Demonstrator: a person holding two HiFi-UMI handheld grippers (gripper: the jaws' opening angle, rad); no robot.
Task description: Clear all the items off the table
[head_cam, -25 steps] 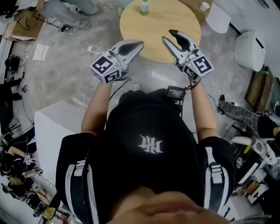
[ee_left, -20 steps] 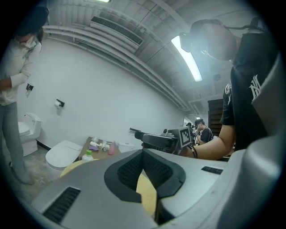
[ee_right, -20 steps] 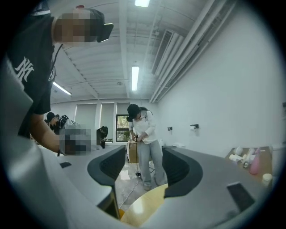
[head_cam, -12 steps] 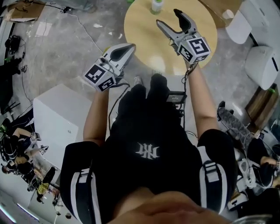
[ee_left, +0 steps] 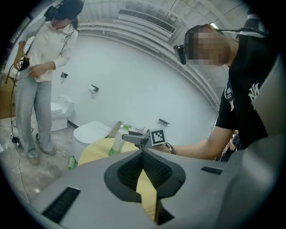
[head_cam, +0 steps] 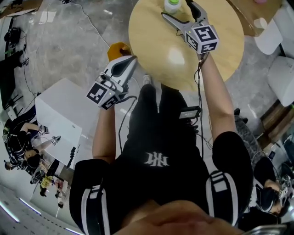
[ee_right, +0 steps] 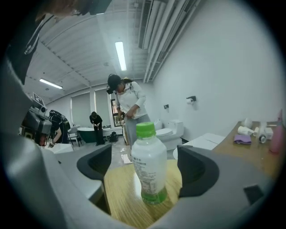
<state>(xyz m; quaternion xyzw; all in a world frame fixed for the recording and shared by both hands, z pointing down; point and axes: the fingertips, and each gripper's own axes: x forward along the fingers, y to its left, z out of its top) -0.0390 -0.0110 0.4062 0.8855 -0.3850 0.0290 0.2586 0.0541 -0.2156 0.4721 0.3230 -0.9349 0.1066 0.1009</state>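
My right claw (head_cam: 178,11) has just been opening, jaws now spread wide; bottle (ee_right: 149,163) stands upright between them at 12 o'clock on the bench (head_cam: 183,55), untouched; left claw (head_cam: 133,58) clenched, empty, off the bench's 8 o'clock edge.

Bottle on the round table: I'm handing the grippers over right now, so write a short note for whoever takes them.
Right gripper: jaws wide apart, just been opening. The green-capped bottle stands upright between them, untouched.
Left gripper: jaws together, empty, held over the floor beside the table's near edge.
Table: the bottle is the only item in view on it.
Done: nothing cleared in view yet.
Left: close the right jaws on the bottle and lift it off the table.
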